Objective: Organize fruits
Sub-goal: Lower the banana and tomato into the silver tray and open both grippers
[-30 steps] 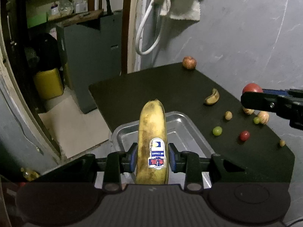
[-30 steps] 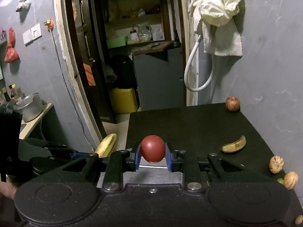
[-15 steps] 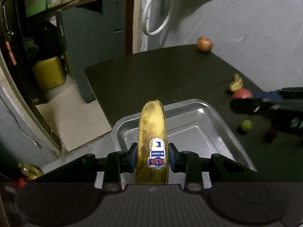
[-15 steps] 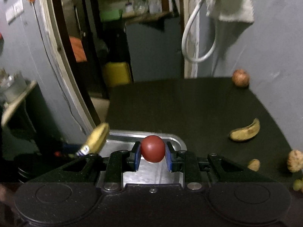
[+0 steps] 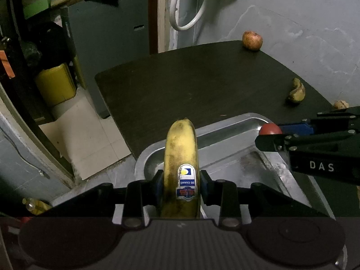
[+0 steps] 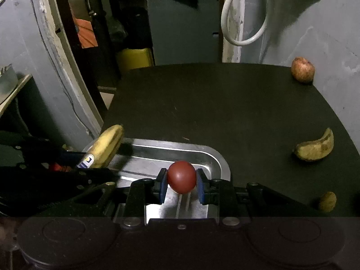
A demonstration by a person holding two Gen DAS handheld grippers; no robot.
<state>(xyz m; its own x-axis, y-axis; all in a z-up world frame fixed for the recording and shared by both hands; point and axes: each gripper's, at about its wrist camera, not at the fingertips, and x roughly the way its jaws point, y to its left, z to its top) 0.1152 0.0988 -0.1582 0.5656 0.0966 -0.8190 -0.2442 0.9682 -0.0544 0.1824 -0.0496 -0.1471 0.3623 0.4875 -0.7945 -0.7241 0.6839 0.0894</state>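
Note:
My left gripper (image 5: pixel 181 187) is shut on a yellow banana (image 5: pixel 180 157) with a blue sticker, held over the near left corner of a shiny metal tray (image 5: pixel 227 148). The right gripper (image 6: pixel 181 185) is shut on a small red round fruit (image 6: pixel 181 176) just above the tray (image 6: pixel 209 157). From the right wrist view the banana (image 6: pixel 105 145) pokes in from the left over the tray's rim. In the left wrist view the right gripper (image 5: pixel 270 132) comes in from the right with the red fruit (image 5: pixel 268 128).
On the black table (image 6: pixel 213 103) lie a reddish apple (image 6: pixel 302 69) by the back wall, a small brownish banana (image 6: pixel 315 148) at right and a small tan fruit (image 6: pixel 328 200). The table's left edge drops to the floor, where a yellow canister (image 5: pixel 55 84) stands.
Both grippers have come down and closer to the tray with their fruit still held. The right gripper has moved in from the table's right side to over the tray.

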